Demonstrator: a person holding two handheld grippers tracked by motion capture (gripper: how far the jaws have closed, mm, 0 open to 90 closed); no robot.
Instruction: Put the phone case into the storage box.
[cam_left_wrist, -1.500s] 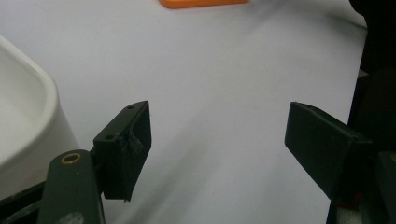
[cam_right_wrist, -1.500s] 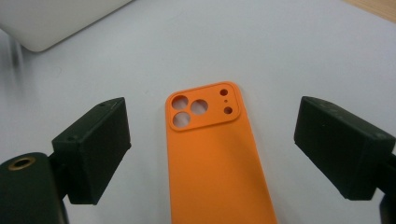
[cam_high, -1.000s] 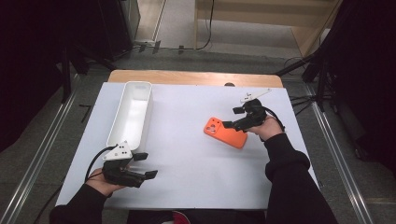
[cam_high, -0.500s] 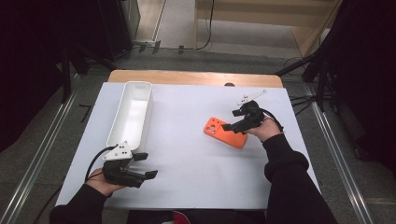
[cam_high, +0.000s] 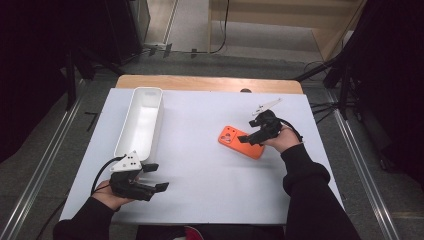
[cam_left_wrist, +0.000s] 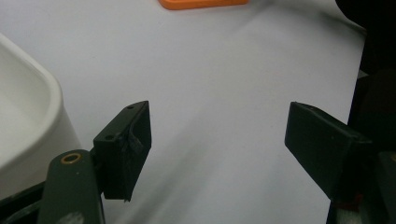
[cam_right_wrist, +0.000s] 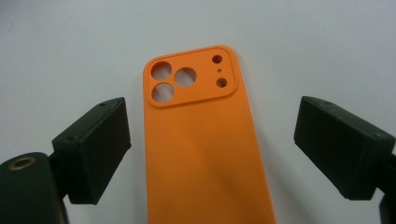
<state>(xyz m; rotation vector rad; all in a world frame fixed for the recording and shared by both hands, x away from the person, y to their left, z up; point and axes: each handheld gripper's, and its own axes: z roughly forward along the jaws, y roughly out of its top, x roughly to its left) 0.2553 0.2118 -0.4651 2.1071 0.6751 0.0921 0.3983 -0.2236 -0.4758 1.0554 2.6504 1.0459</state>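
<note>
High view: white tray (cam_high: 126, 145) bare inside, orange phone case (cam_high: 240, 142) outside.

No readable text, label, brand, number or sign anywhere.

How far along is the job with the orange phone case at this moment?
Early stage. Done: the right gripper is lined up with the orange phone case between its open jaws. In hand: nothing is gripped; the case lies flat on the table. The left gripper waits open near the white bin. Left: closing on the case, lifting it, probably moving it to the bin.
</note>
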